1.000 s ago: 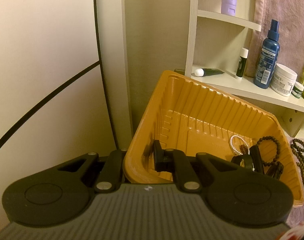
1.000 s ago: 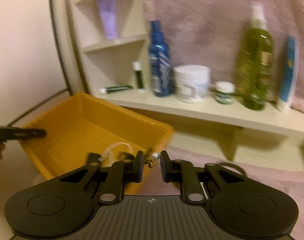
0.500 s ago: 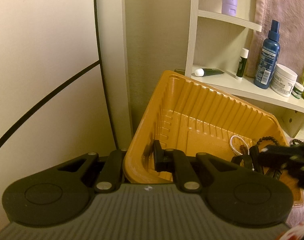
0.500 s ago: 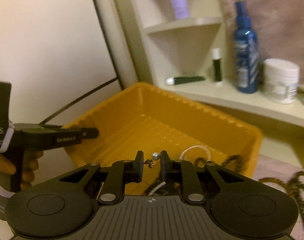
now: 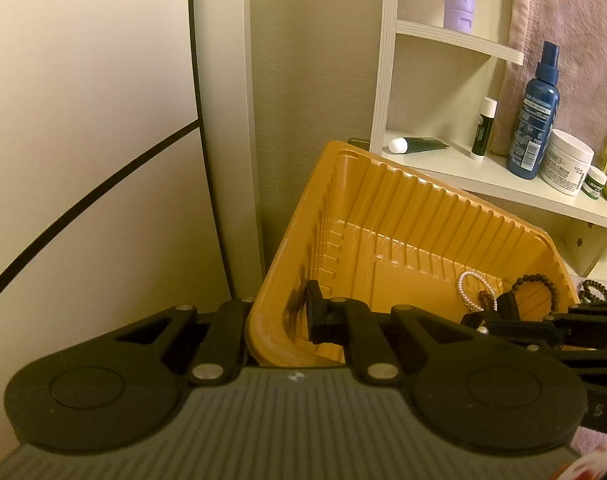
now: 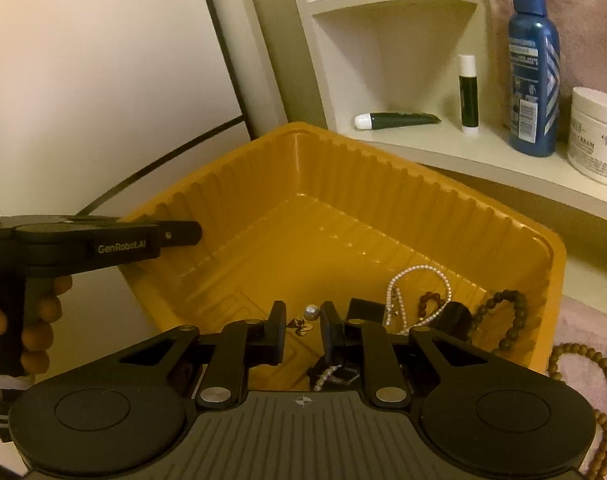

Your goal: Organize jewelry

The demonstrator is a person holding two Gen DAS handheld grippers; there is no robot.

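"GenRobot.AI" on left gripper (image 6: 183,234)

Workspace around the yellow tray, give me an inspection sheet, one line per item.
Surface: pinkish cloth under and right of the tray.
Job's things: yellow tray holds a white pearl bracelet, a dark bead bracelet, a small pearl earring and more pieces; a brown bead strand lies outside on the cloth.
Clutter: nothing seen.
Grippers: left gripper clamps the tray's rim; right gripper is over the tray, slightly open, the earring between its fingers, grip unclear.
Cables: nothing seen.
Surroundings: shelf with blue spray bottle, white cream jar, lip balm stick, green tube.
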